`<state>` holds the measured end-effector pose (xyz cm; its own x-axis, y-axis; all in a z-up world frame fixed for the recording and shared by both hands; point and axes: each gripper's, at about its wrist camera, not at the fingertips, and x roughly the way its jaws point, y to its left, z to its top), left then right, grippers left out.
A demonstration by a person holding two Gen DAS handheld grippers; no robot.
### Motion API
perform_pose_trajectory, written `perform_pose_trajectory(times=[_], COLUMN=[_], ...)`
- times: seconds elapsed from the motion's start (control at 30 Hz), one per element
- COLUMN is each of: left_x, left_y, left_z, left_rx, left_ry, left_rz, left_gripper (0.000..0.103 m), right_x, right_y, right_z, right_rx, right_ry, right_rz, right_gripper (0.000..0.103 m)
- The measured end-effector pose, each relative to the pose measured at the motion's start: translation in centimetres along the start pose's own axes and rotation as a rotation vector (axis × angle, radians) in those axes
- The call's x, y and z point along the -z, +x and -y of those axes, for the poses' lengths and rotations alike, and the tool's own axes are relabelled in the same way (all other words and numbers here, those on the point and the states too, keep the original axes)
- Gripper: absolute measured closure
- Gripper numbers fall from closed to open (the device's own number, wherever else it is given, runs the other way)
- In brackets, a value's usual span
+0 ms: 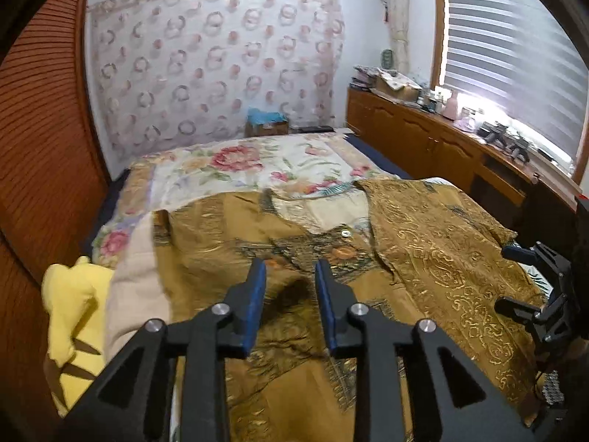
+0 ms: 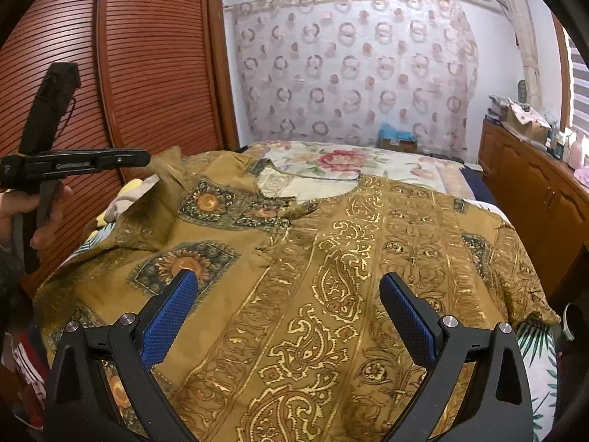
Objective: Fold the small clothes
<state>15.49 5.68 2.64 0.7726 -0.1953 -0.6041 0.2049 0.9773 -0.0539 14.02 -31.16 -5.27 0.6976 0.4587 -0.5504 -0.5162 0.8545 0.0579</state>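
A mustard-gold patterned garment [image 2: 331, 258] lies spread on the bed; it also shows in the left wrist view [image 1: 423, 243]. My left gripper [image 1: 291, 269] hovers over the garment's left part, jaws a little apart with nothing between them. In the right wrist view the left gripper [image 2: 147, 158] sits by the raised left shoulder of the garment; whether it touches the cloth I cannot tell. My right gripper [image 2: 287, 283] is wide open above the garment's gold paisley front. It shows at the right edge of the left wrist view [image 1: 515, 276].
A floral bedspread [image 1: 235, 169] covers the bed. A yellow cloth [image 1: 70, 313] lies at the bed's left edge. A red-brown slatted wardrobe [image 2: 129, 73] stands on the left. A wooden sideboard [image 1: 423, 136] with clutter runs under the window on the right.
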Motion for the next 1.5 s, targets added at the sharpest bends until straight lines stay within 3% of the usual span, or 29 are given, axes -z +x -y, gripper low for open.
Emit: perform_pose_trajectory(times=[0.27,0.57,0.7,0.83,1.17,1.27,1.33,1.4,1.5], left_x=[3.0,6.5,7.4,7.8,9.0,9.1,9.1,9.2,9.2], left_y=[-4.1,-5.8,-6.2,-6.3,-6.4,-6.3,-6.3,-6.3,-6.2], left_z=[-3.5,-7.4,-8.2,-8.2,-7.9,-7.8,-7.6,-7.3,-7.0], left_rx=[-0.079,-0.119,-0.124,-0.128,-0.122,-0.120,-0.117,-0.117,-0.113], left_ry=[-0.043,-0.126,-0.141,-0.142,-0.130,-0.130,-0.130,-0.128,-0.125], left_rz=[0.028,0.023,0.025,0.022,0.013,0.013,0.014,0.014,0.015], left_gripper=[0.073,0.073,0.073,0.073,0.072,0.072,0.072,0.072,0.072], right_x=[-2.5,-7.2,-7.9,-8.0,-7.0,-6.8,-6.9,-7.1,-7.6], right_y=[1.4,8.0,12.0,16.0,21.3,21.5,21.6,21.7,21.4], right_z=[-2.3,-8.1,-10.5,-13.0,-16.5,-16.8,-16.9,-16.9,-16.4], right_rx=[-0.060,-0.192,-0.253,-0.290,-0.281,-0.286,-0.287,-0.288,-0.292], right_ry=[-0.084,-0.235,-0.273,-0.293,-0.382,-0.400,-0.405,-0.414,-0.399], right_rz=[-0.002,-0.041,-0.083,-0.146,-0.322,-0.332,-0.334,-0.334,-0.318], right_gripper=[0.008,0.024,0.034,0.036,0.051,0.061,0.080,0.088,0.092])
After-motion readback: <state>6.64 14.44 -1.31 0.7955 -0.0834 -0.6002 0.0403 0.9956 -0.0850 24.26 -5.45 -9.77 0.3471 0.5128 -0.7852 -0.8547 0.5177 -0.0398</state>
